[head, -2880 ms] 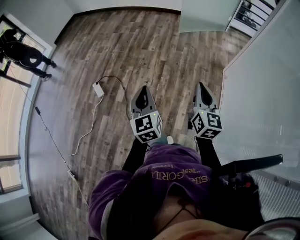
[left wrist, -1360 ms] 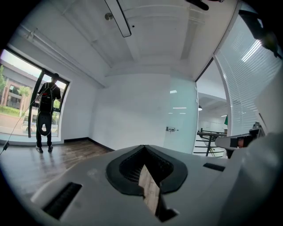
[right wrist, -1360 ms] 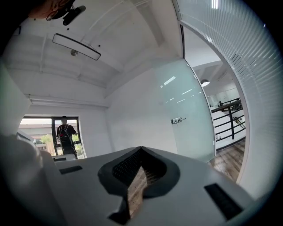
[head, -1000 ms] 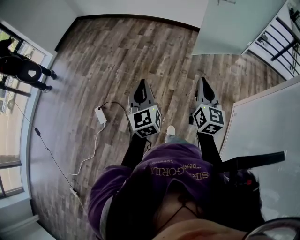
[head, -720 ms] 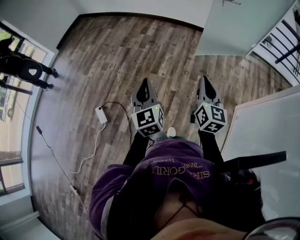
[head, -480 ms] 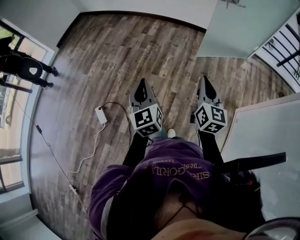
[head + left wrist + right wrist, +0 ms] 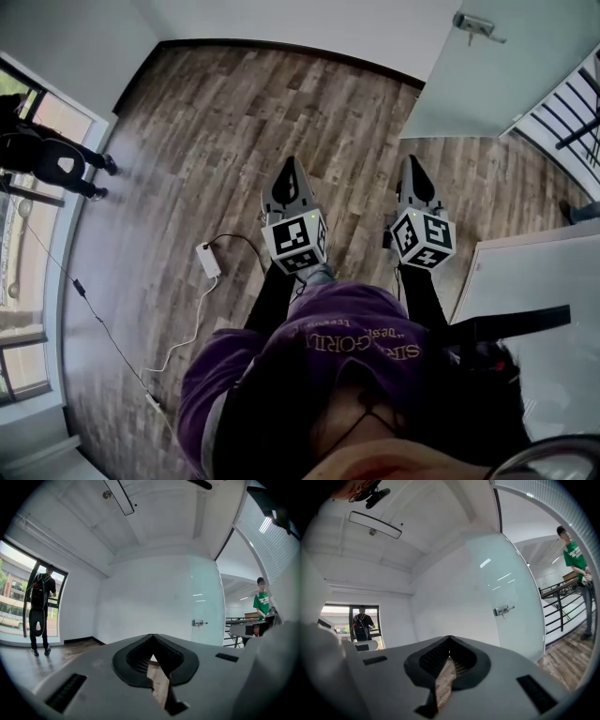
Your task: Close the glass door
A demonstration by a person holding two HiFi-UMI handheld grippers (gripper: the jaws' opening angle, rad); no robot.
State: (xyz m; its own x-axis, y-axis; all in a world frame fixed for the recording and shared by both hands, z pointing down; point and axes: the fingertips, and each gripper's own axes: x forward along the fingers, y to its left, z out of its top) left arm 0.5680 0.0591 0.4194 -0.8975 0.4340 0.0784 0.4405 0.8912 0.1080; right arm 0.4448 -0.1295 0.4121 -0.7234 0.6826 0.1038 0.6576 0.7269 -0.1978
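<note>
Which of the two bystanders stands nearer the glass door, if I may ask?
The person in the green shirt, beside the glass door; the other person, in dark clothes, stands at the window.

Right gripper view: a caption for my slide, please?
Shut, empty right gripper faces the glass door and its metal handle.

White adapter [image 7: 208, 261] on wood floor [image 7: 234, 112]; person in black [image 7: 56, 159] by window [image 7: 23, 253].

Frosted glass door [image 7: 506, 84], matt wood-grain floor [image 7: 234, 122]
</note>
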